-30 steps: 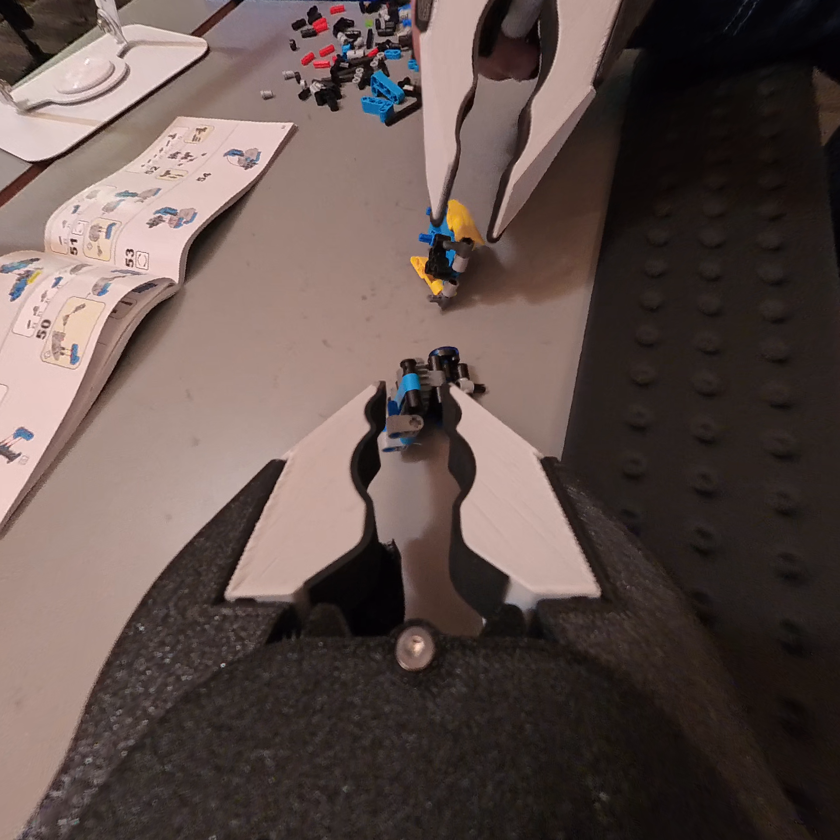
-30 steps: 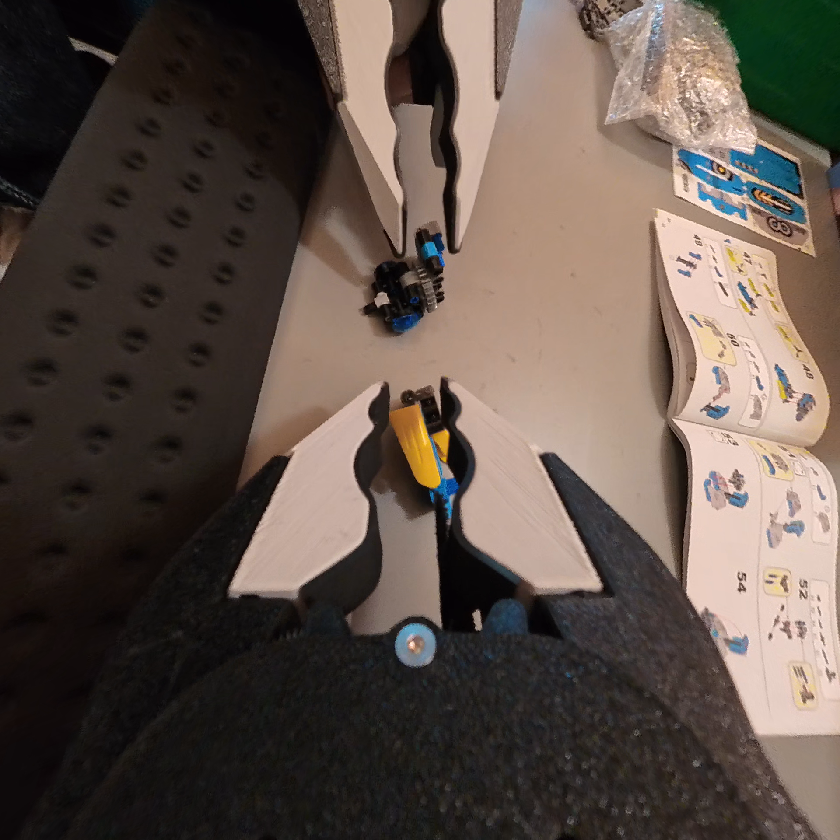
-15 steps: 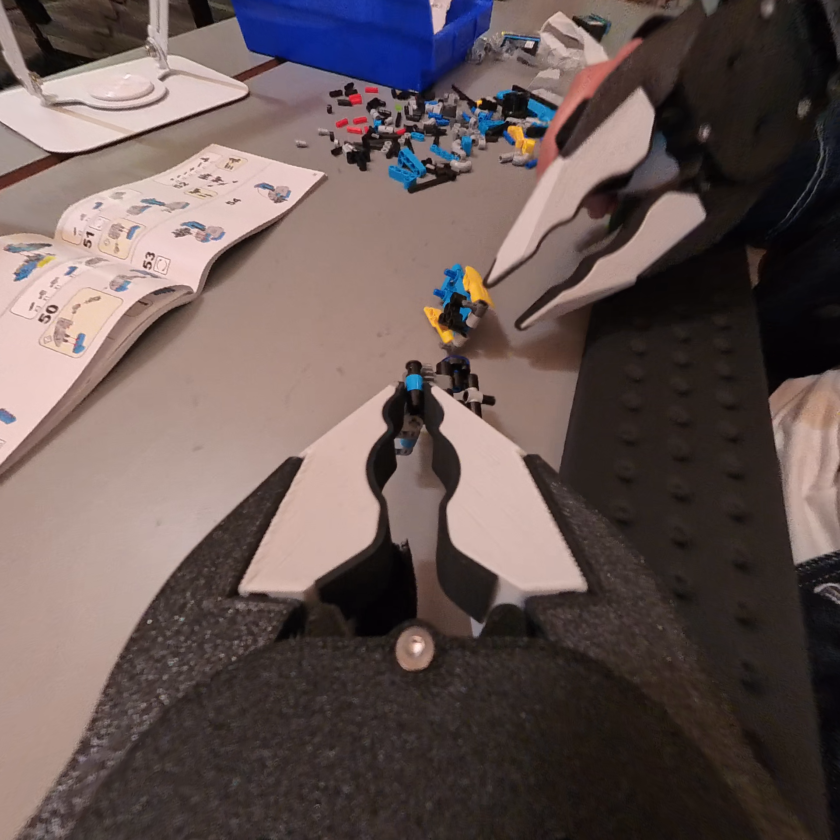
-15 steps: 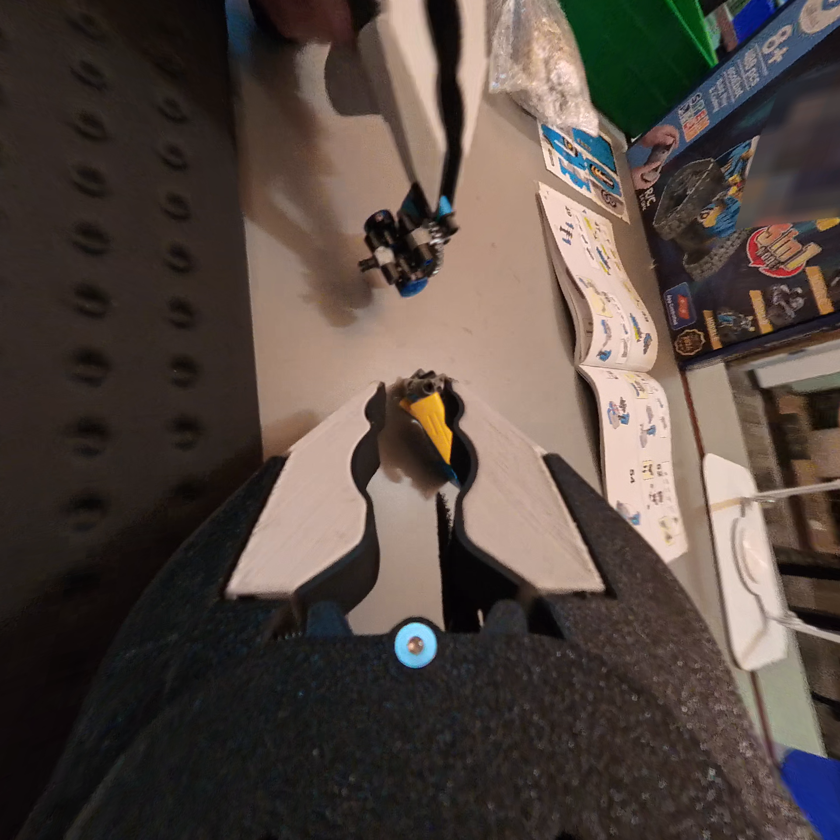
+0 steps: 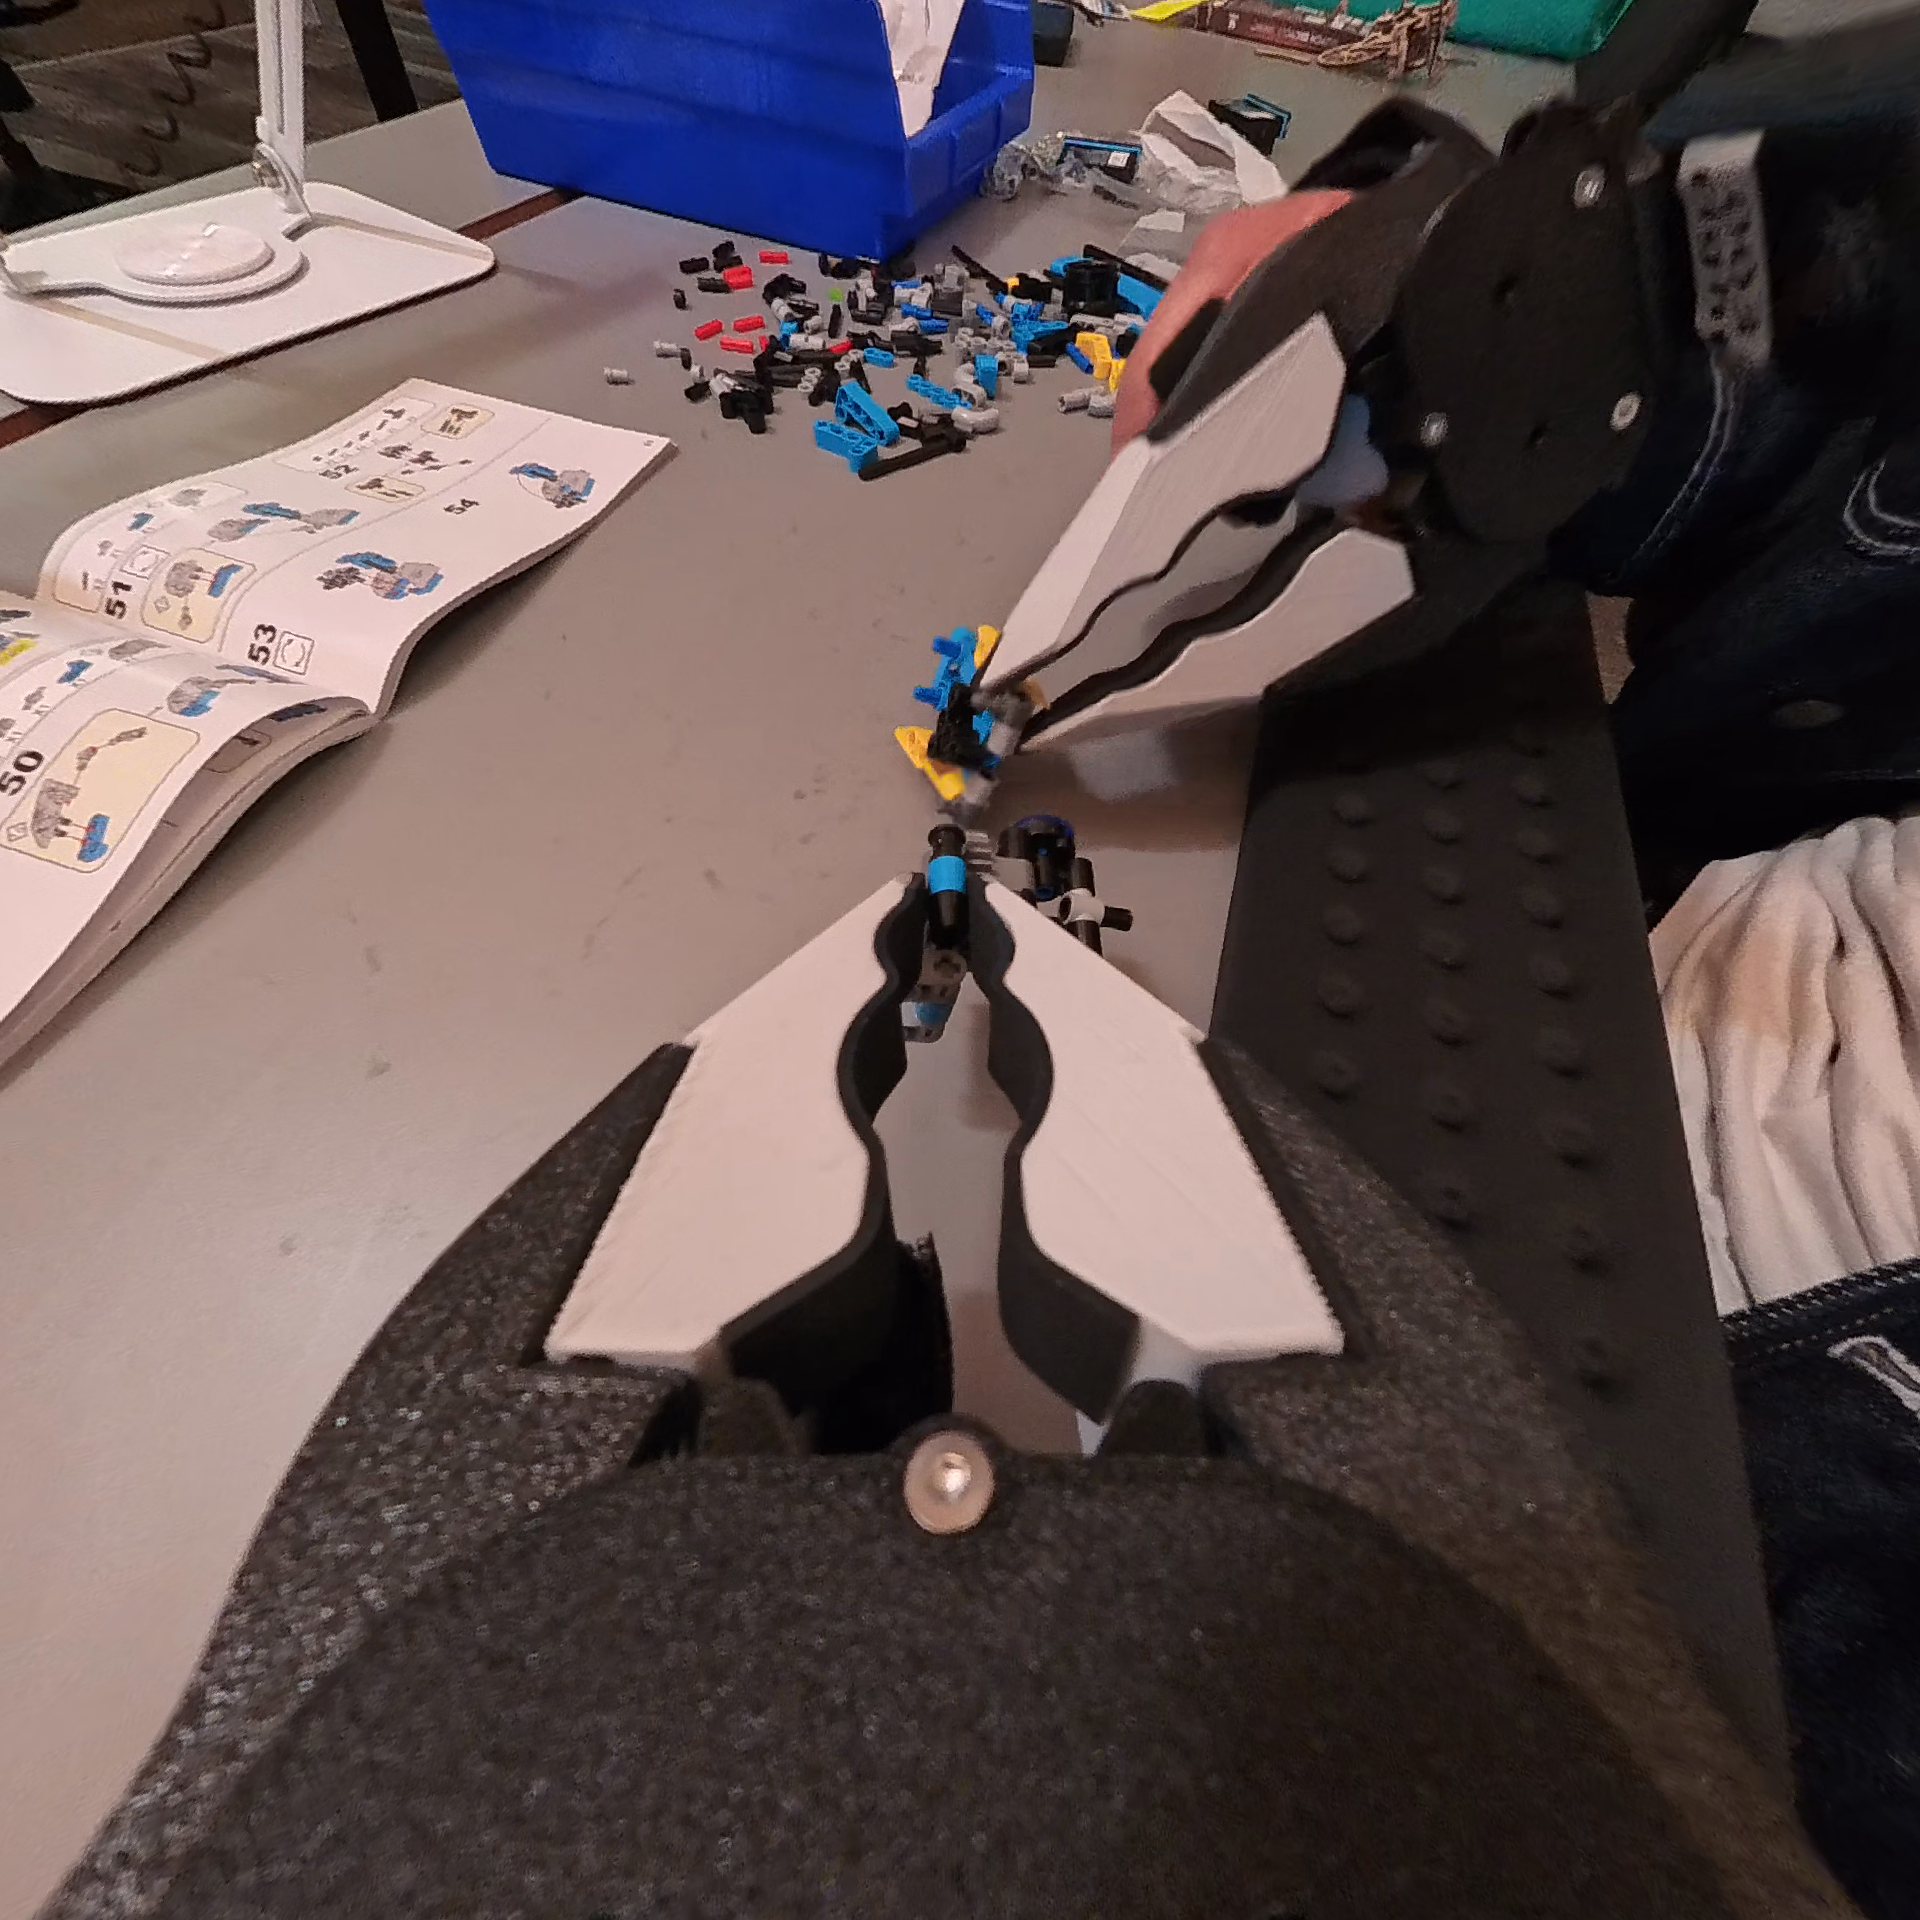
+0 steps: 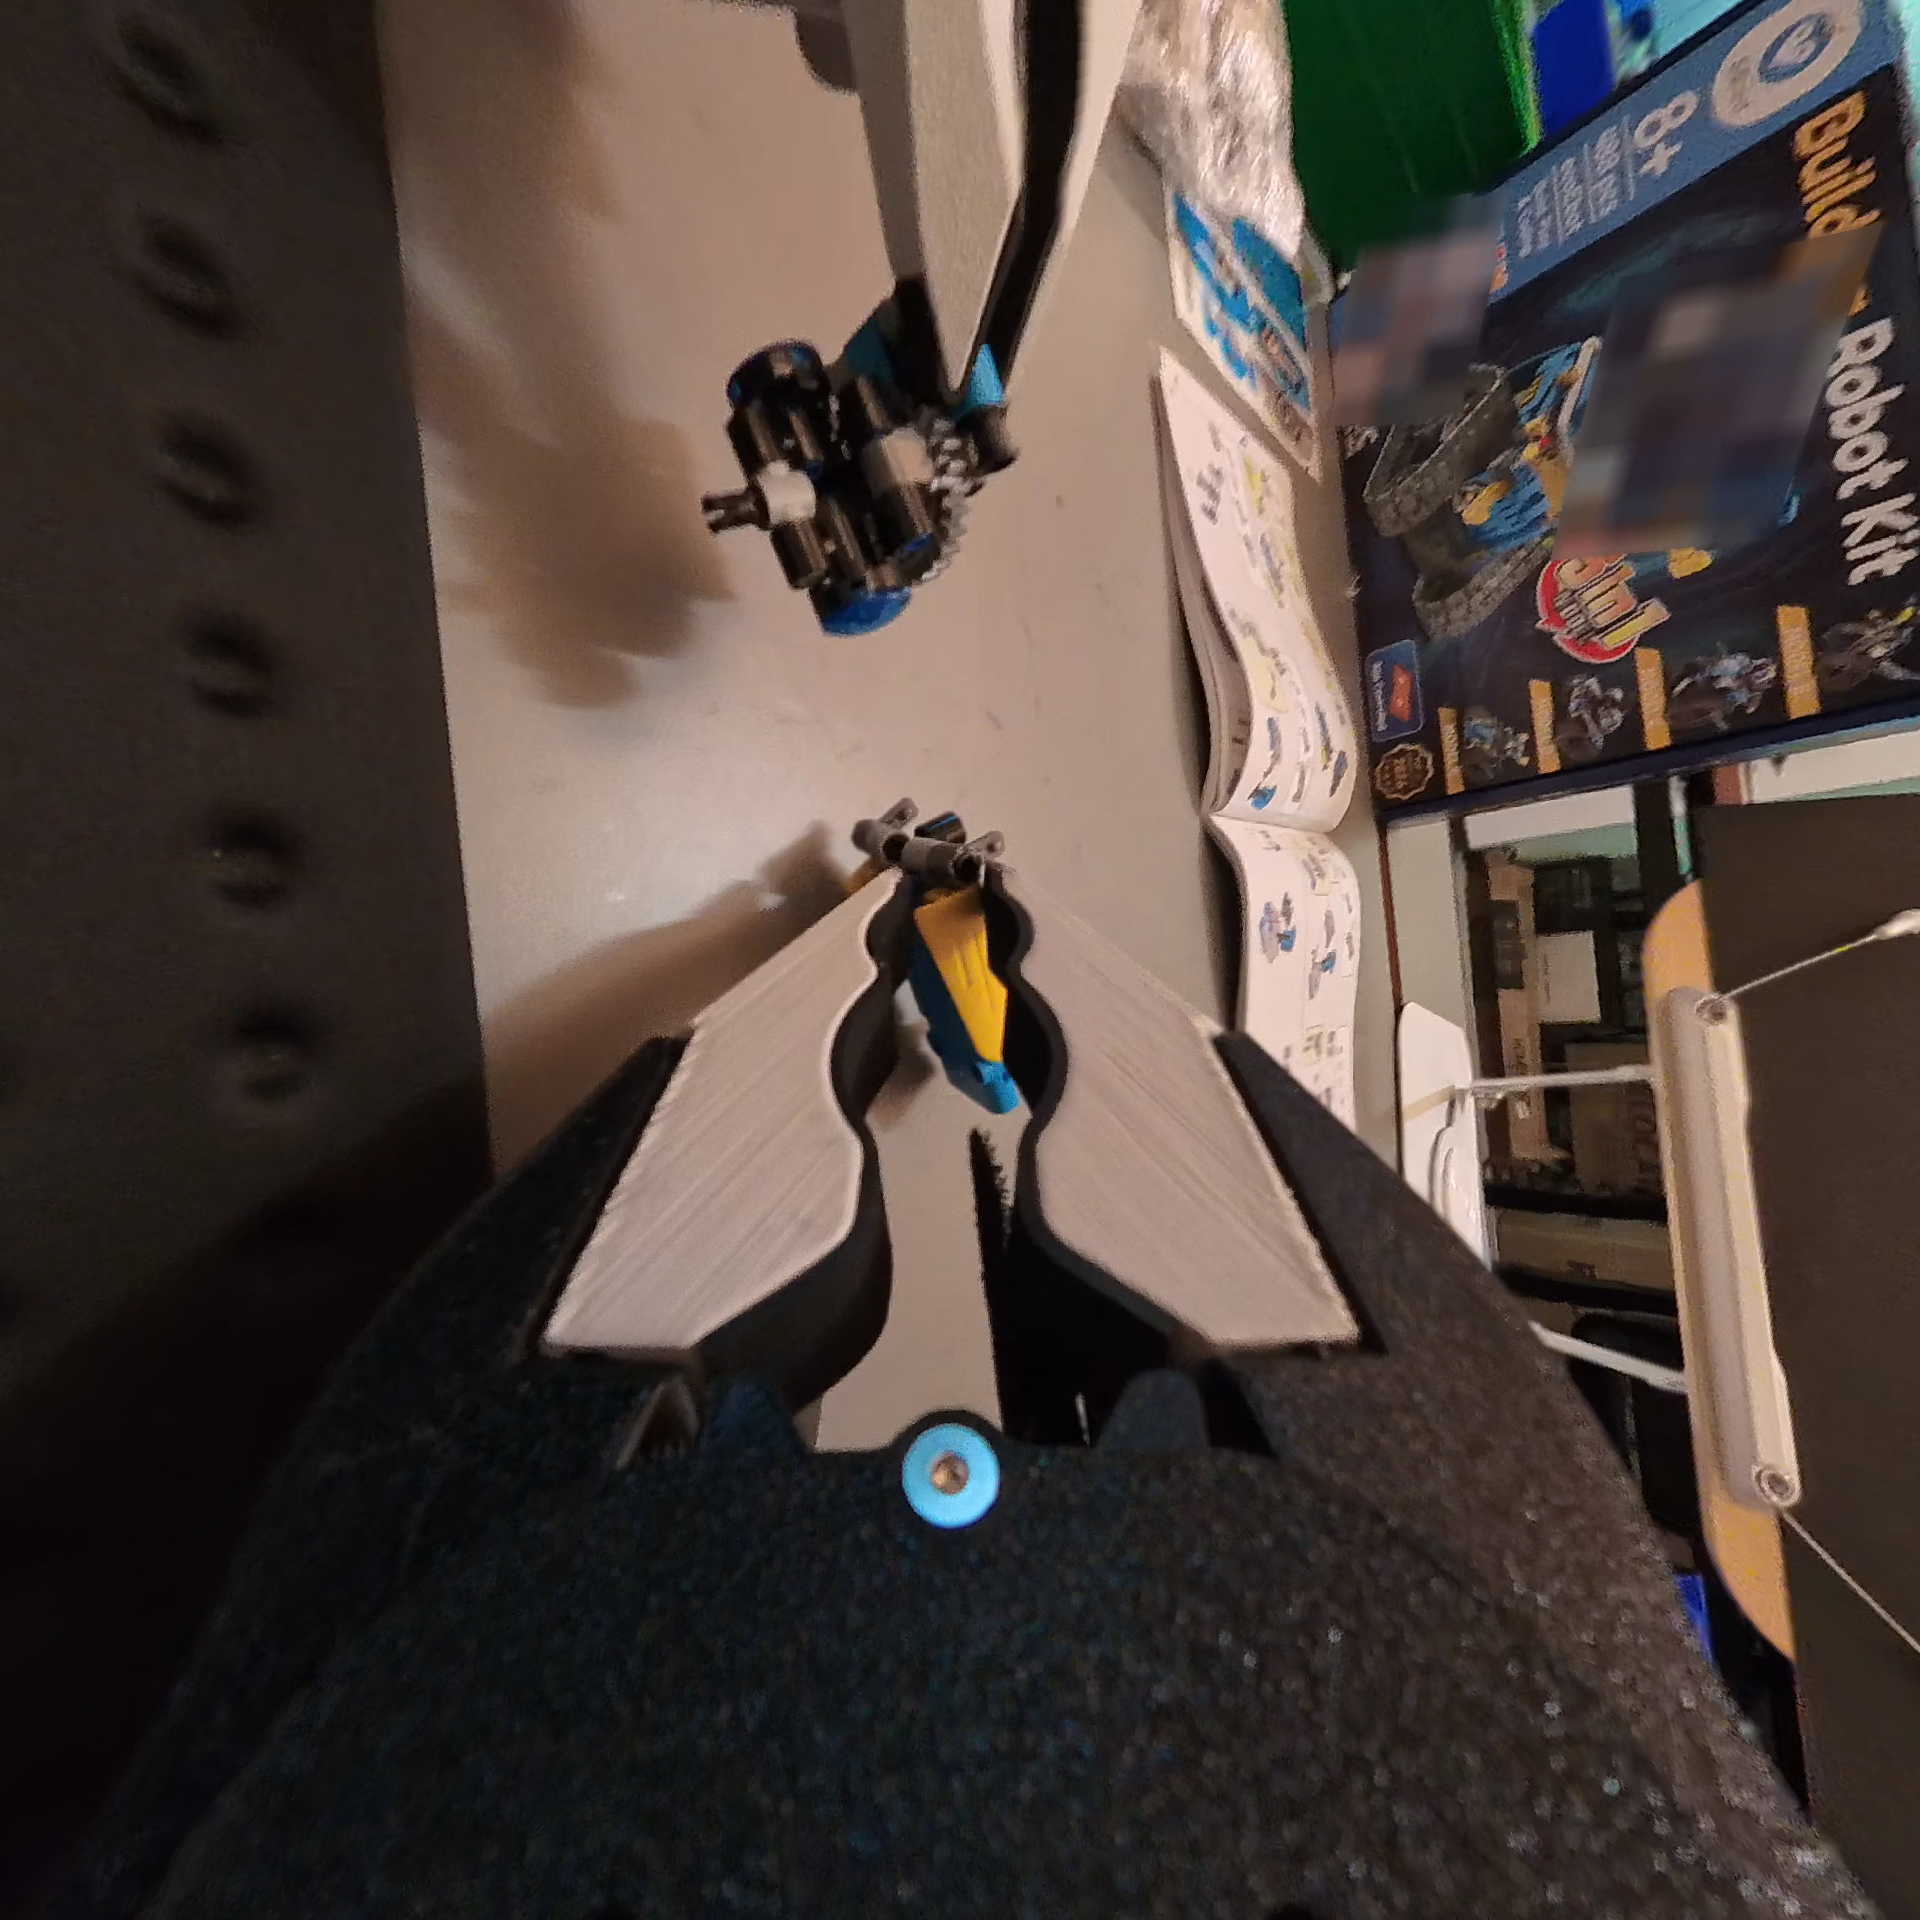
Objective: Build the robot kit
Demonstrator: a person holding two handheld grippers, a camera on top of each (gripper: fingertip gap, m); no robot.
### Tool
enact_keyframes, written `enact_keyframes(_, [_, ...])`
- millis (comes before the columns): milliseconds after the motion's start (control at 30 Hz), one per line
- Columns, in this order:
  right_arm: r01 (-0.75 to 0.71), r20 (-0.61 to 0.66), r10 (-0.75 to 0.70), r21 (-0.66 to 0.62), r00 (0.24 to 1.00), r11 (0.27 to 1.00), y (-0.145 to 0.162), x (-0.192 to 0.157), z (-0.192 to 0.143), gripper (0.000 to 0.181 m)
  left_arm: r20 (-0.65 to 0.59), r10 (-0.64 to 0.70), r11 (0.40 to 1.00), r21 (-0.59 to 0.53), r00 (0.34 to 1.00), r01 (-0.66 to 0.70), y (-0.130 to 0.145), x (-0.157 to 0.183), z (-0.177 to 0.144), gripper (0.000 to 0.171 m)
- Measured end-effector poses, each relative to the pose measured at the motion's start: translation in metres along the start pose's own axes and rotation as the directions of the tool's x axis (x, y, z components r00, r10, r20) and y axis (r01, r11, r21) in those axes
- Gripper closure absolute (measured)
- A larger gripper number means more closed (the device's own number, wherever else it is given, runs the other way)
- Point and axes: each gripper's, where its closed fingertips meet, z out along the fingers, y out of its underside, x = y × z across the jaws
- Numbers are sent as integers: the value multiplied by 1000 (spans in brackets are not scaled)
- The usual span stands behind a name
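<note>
My left gripper (image 5: pixel 943 894) is shut on a small black, blue and grey brick assembly (image 5: pixel 1039 862) and holds it just above the grey table (image 5: pixel 623 810). My right gripper (image 6: pixel 940 883) is shut on a yellow, blue and black brick assembly (image 6: pixel 956 987). In the left wrist view the right gripper (image 5: pixel 1003 707) comes in from the right with the yellow assembly (image 5: pixel 951 717) at its tips, a short gap ahead of my left one. In the right wrist view the left gripper (image 6: pixel 940 405) hangs from the top with the black assembly (image 6: pixel 852 488).
An open instruction booklet (image 5: pixel 260 582) lies at left. A heap of loose bricks (image 5: pixel 904 343) lies before a blue bin (image 5: pixel 748 104). A white lamp base (image 5: pixel 208 270) stands far left. A black studded mat (image 5: pixel 1455 987) runs along the right. A kit box (image 6: pixel 1621 436) stands behind the booklet. There is about 8 cm between the tips of the two grippers.
Both grippers have lifted their assemblies off the table. The right gripper has rolled onto its side and swung in from the right, bringing the yellow assembly close to the black one.
</note>
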Motion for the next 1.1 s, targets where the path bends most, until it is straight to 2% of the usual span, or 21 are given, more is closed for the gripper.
enact_keyframes(67, [-55, 57, 51, 60, 997, 997, -10, 6, -7, 169, 0, 11, 1000, 12, 1000, -11, -3, 0, -1, 164])
enact_keyframes(167, [-291, 336, 230, 145, 913, 946, -29, 11, -18, 169, -63, 2, 996, 87, 998, 4, -18, 7, -9, 164])
enact_keyframes(233, [-422, 585, 238, 201, 775, 884, -49, 13, -35, 169, -199, -19, 982, 180, 980, 55, -36, 23, -22, 164])
enact_keyframes(333, [-577, 876, 103, 217, 470, 787, -83, 23, -79, 170, -379, -16, 948, 289, 925, 135, -64, 40, -42, 165])
enact_keyframes(400, [-646, 952, -7, 213, 306, 733, -103, 43, -105, 169, -459, 41, 905, 393, 888, 162, -91, 46, -59, 165])
enact_keyframes(433, [-688, 979, -69, 183, 190, 702, -112, 54, -119, 169, -496, 77, 889, 427, 865, 166, -105, 49, -67, 165])
enact_keyframes(467, [-718, 988, -97, 151, 117, 680, -120, 68, -123, 169, -516, 117, 877, 454, 848, 155, -118, 51, -72, 165])
enact_keyframes(533, [-765, 982, -188, 146, 33, 627, -129, 89, -128, 169, -562, 187, 873, 471, 806, 125, -139, 56, -76, 165])
enact_keyframes(600, [-817, 968, -252, 132, -16, 561, -134, 107, -129, 169, -600, 217, 878, 465, 770, 115, -156, 55, -72, 164])
enact_keyframes(700, [-863, 941, -325, 80, -100, 498, -128, 118, -132, 169, -663, 201, 895, 424, 721, 140, -167, 45, -57, 165])
enact_keyframes(833, [-879, 959, -268, 48, -92, 474, -107, 121, -118, 169, -766, 89, 878, 362, 636, 314, -169, 25, -38, 164])
enact_keyframes(900, [-884, 974, -224, 92, -15, 458, -96, 126, -112, 169, -812, 17, 839, 329, 583, 433, -165, 14, -29, 165])
enact_keyframes(967, [-844, 987, -143, 133, 67, 520, -83, 122, -105, 169, -840, -37, 801, 299, 541, 519, -159, 6, -24, 165])
enact_keyframes(1100, [-691, 948, -8, 238, 318, 683, -69, 111, -92, 170, -893, -80, 739, 245, 443, 628, -155, -4, -30, 165])
